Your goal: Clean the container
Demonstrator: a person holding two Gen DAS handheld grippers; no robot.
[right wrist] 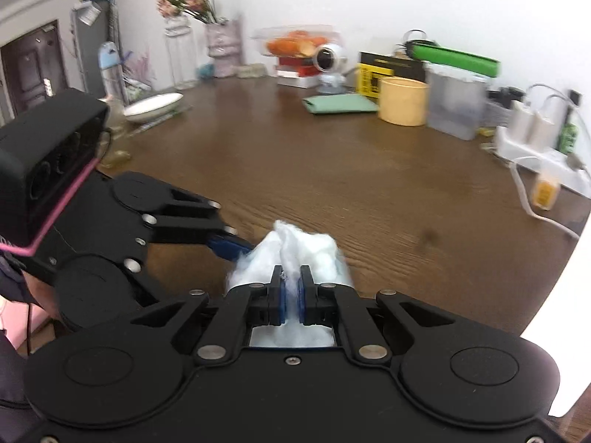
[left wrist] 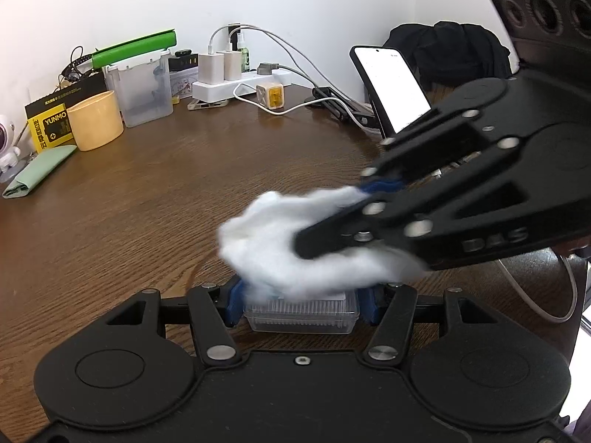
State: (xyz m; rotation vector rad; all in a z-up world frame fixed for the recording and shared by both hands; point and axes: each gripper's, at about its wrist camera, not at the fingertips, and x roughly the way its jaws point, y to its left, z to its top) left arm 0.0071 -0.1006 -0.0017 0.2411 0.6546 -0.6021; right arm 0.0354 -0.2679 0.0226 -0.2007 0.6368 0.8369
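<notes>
Your left tongs (left wrist: pixel 301 304) are pinching the small clear container (left wrist: pixel 301 315) between their blue pads, low in the middle of the left wrist view. The container is sitting right at the tips, just above the brown tabletop (left wrist: pixel 147 192).

Your right tongs (right wrist: pixel 290 288) are pressed together on a white fluffy cloth (right wrist: pixel 295 251), low in the middle of the right wrist view. In the left wrist view, they are coming in from the right side, and the cloth (left wrist: pixel 280 243) is lying over the top of the container.

The cloth is covering the container's top, so you cannot tell what is inside it. In the right wrist view the cloth is hiding the container fully. The cloth and right tongs are looking blurry.

In the upper left of the left wrist view, a yellow cup (left wrist: pixel 95 120) is standing by a clear plastic box (left wrist: pixel 142 90) with a green lid (left wrist: pixel 135 48) propped open. You cannot tell what is in either one. In the top middle of the right wrist view, a clear tub (right wrist: pixel 295 42) is holding something orange.
</notes>
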